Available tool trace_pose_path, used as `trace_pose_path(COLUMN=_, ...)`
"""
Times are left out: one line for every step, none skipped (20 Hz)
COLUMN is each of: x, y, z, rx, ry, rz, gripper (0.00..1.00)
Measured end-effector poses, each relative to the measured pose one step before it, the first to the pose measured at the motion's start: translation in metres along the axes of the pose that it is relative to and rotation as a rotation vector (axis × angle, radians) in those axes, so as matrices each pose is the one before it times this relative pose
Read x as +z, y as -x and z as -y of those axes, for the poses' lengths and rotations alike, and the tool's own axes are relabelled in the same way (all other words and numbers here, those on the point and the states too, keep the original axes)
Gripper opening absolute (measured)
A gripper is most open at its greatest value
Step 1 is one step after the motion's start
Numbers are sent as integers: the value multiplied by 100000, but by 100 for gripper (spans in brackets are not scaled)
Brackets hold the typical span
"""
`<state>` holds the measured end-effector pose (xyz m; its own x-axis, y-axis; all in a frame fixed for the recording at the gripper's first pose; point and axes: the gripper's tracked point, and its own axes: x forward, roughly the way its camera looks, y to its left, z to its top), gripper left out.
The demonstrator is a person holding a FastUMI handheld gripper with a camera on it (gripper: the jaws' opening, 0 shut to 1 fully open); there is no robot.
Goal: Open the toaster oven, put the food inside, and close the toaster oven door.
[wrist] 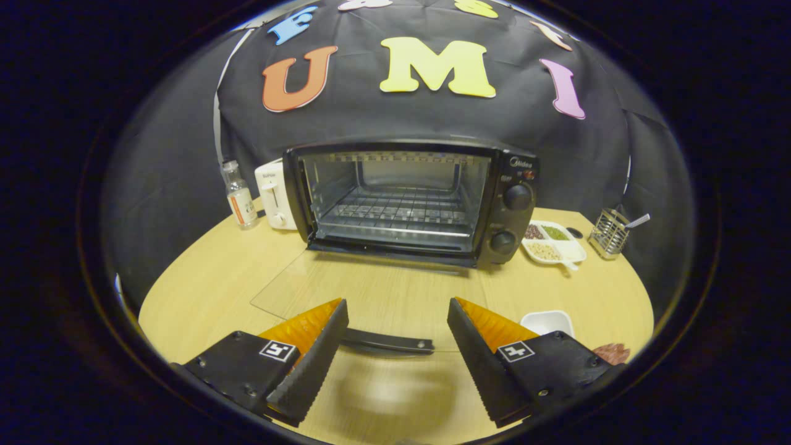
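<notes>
Glass door (346, 290) of the toaster oven (411, 201) lies folded down flat over the wooden counter (210, 290), its handle (386, 342) between the spread fingers of the hand-held gripper (397, 318), which grips nothing. Food (612, 353) sits near the counter's right front edge, beside a white dish (547, 321).

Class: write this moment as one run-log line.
stage: door opened | toaster oven: glass door folded flat, rack bare | gripper: open, fingers astride door handle | food: not yet inside
</notes>
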<state>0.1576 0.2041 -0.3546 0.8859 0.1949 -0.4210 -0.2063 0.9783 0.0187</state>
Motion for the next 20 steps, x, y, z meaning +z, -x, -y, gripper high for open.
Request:
trace_pose_path(x=1078, y=881, z=1243, rx=200, ry=592, rz=1684, gripper=100)
trace_pose_path(x=940, y=853, z=1568, rx=-229, ry=1045, rz=1064, gripper=100)
trace_pose_path(x=738, y=894, z=2021, rx=-171, ry=953, rz=792, gripper=100)
trace_pose_path(x=521, y=840, z=2088, rx=-302, ry=1380, rz=232, gripper=100)
trace_pose_path(x=390, y=791, z=2531, rx=-880, ry=1352, rz=302, gripper=100)
trace_pose_path(x=272, y=799, z=2590, rx=-1209, ry=319, rz=310, gripper=100)
trace_pose_path(x=-148, y=611, z=2311, rx=-174, ry=-759, rz=-627, gripper=100)
trace_pose_path(x=-251, y=563, z=2167, rx=22, ry=-1509, rz=-883, gripper=100)
trace_pose_path(x=-454, y=363, z=1910, rx=640, ry=-1582, rz=-1424, gripper=100)
trace_pose_path(x=-691, y=331, z=1316, rx=2005, ry=-1544, rz=-2444, gripper=100)
trace_pose_path(x=-1012, y=256, z=1128, rx=2301, ry=-1540, rz=-3009, gripper=100)
trace_pose_path(x=-1178, y=72, z=589, rx=3776, ry=-1596, rz=-3900, gripper=100)
trace_pose_path(x=-1304, y=-36, z=219, rx=4610, ry=-2514, rz=-3925, gripper=100)
trace_pose_path(x=-1324, y=-64, z=107, rx=4157, ry=-3318, rz=-4184, gripper=100)
trace_pose_path(x=-1550, y=-274, z=-58, rx=5072, ry=-4318, rz=-4932, gripper=98)
trace_pose_path(x=-1147, y=-199, z=-405, rx=5511, ry=-5149, rz=-5223, gripper=91)
trace_pose_path(x=-1236, y=-454, z=-476, rx=5643, ry=-4444, rz=-4309, gripper=87)
trace_pose_path(x=-791, y=-280, z=-481, rx=5100, ry=-3948, rz=-3175, gripper=80)
trace_pose_path(x=-527, y=84, z=-79, rx=3456, ry=-4001, rz=-2846, gripper=74)
trace_pose_path(x=-614, y=-364, z=-71, rx=2060, ry=-4158, rz=-2244, gripper=60)
